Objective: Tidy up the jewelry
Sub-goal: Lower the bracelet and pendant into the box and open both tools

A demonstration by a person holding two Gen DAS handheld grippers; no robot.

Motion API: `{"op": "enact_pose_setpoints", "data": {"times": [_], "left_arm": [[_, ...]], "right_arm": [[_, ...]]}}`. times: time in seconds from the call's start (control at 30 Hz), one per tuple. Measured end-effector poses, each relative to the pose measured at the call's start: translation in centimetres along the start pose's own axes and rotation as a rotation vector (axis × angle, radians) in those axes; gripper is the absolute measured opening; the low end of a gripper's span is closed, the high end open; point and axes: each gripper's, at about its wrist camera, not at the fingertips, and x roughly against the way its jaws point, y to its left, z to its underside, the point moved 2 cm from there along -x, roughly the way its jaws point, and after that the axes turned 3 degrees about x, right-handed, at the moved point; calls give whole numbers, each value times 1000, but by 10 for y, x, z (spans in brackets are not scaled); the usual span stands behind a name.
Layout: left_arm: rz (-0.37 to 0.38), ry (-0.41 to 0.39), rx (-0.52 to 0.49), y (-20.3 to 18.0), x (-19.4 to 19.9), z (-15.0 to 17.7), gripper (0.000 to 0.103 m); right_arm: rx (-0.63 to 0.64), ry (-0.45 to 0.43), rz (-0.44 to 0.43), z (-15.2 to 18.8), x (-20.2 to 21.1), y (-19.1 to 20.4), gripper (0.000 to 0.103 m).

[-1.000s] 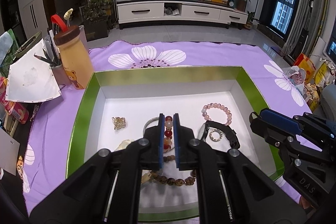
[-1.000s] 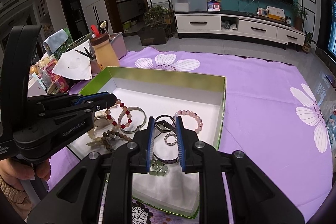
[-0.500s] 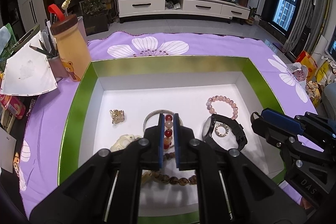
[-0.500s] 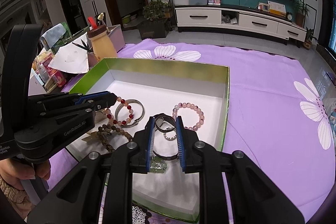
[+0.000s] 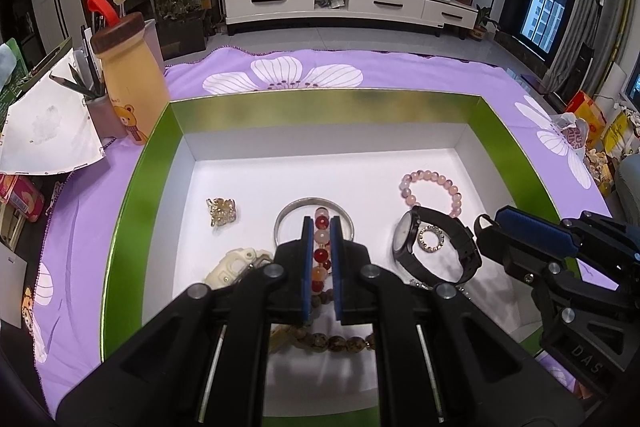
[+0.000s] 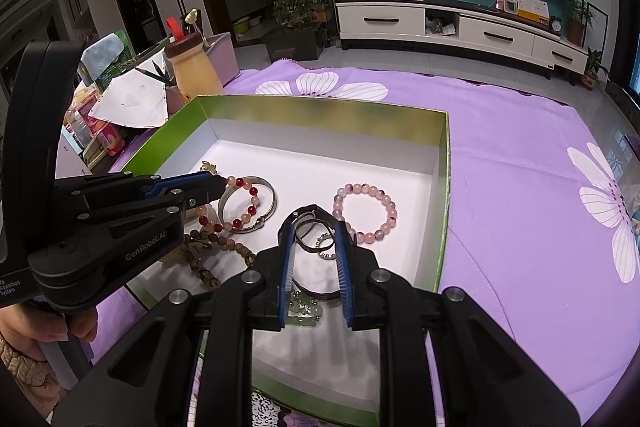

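Note:
A green-rimmed box (image 5: 132, 227) with a white floor holds the jewelry. My left gripper (image 5: 321, 227) is shut on a red-and-peach bead bracelet (image 5: 321, 251), also seen in the right wrist view (image 6: 240, 207), over a silver bangle (image 5: 288, 215). My right gripper (image 6: 315, 231) is open above a black watch (image 6: 308, 217) and a small sparkly ring (image 5: 431, 238). A pink bead bracelet (image 5: 430, 183), a gold brooch (image 5: 221, 211), a cream carved piece (image 5: 234, 263), brown beads (image 5: 332, 341) and a green jade pendant (image 6: 304, 311) lie in the box.
A purple flowered cloth (image 6: 520, 187) covers the table. A yellow bear bottle (image 5: 128, 75), a pencil cup (image 5: 100, 111) and papers (image 5: 44, 131) stand left of the box. The box rim (image 6: 444, 211) is close to my right gripper.
Both grippers have moved forward and lower over the box. The left stays shut on the red-and-peach bracelet; the right stays open, closer over the watch.

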Motion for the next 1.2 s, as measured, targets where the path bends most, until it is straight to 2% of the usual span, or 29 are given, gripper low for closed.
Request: {"op": "enact_pose_setpoints", "data": {"times": [1.2], "left_arm": [[-20,45,9,8,-12,7,8]], "right_arm": [[9,36,24,0,-7,0,20]]}}
